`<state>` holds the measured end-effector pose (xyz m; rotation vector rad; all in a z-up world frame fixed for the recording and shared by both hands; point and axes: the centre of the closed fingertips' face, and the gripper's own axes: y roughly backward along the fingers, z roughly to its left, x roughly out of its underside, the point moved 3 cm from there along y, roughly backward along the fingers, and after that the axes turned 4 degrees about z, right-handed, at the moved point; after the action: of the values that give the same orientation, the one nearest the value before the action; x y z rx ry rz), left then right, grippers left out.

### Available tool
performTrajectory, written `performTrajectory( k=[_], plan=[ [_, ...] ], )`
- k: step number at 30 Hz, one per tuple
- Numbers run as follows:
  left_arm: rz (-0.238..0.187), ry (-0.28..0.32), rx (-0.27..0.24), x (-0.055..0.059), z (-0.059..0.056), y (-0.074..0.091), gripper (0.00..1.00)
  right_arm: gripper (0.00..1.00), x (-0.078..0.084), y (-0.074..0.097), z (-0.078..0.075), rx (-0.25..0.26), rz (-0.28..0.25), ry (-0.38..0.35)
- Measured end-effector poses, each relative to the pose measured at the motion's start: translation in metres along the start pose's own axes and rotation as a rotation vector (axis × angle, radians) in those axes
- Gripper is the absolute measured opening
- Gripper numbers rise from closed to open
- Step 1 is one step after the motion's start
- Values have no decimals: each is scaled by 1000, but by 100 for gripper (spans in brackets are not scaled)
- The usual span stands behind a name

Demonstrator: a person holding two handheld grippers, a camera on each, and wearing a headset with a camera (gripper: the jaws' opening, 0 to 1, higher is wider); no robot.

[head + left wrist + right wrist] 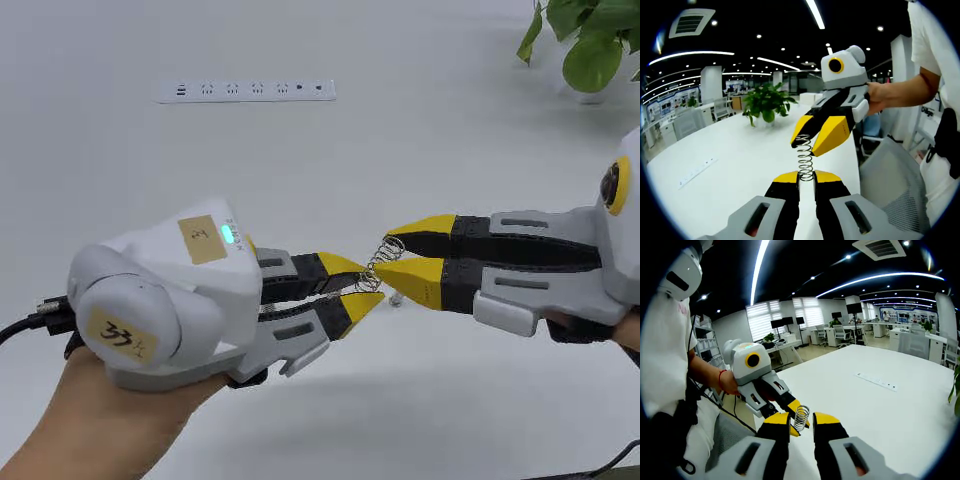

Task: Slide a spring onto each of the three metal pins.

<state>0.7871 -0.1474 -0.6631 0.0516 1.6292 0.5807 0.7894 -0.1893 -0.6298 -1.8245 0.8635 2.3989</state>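
Small bright steel-wire coil spring [381, 262] held in the air btwn both grippers, above white desk [300, 160].
Grey-white, yellow-tipped left gripper [368, 283]: jaws nearly together, clamped on spring's near end, and the spring sticks straight out past left gripper's tips. Matching right gripper [385, 252] faces left gripper head-on, jaws apart either side of spring's far end, no firm pinch evident. Pin inside coil: can't tell. Handling est.: v. light, thin wire, springy; squashes sideways and likely to flick out if squeezed hard. Best hold is across end coils w/ light pressure, bore kept clear for pin.
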Motion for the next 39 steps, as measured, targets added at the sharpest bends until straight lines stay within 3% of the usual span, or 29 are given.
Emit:
performTrajectory(
  k=[4, 7, 8, 13, 16, 21, 25, 30, 39],
  plan=[
    [10, -10, 6, 1, -2, -1, 10, 23, -3, 5, -1, -39, 74, 68],
    [15, -19, 14, 2, -3, -2, 10, 27, -6, 7, -4, -85, 184, 144],
    [16, -20, 16, 2, -4, -2, 10, 28, -9, 7, -3, -110, 220, 205],
    [18, -24, 21, 2, -6, -3, 10, 29, -11, -1, 4, -219, 403, 370],
    [18, -29, 27, 2, -8, -4, 10, 28, -10, -7, 9, -299, 489, 445],
    [18, -33, 27, 1, -10, -5, 10, 25, 0, -14, 9, -373, 629, 556],
    [18, -31, 23, 2, -8, -5, 10, 22, 2, -17, 7, -401, 698, 614],
    [13, -21, 17, 3, -7, -6, 10, 19, 7, -17, 7, -437, 743, 641],
    [5, -14, 15, 4, -6, -6, 10, 14, 9, -17, -3, -448, 765, 676]
  ],
)
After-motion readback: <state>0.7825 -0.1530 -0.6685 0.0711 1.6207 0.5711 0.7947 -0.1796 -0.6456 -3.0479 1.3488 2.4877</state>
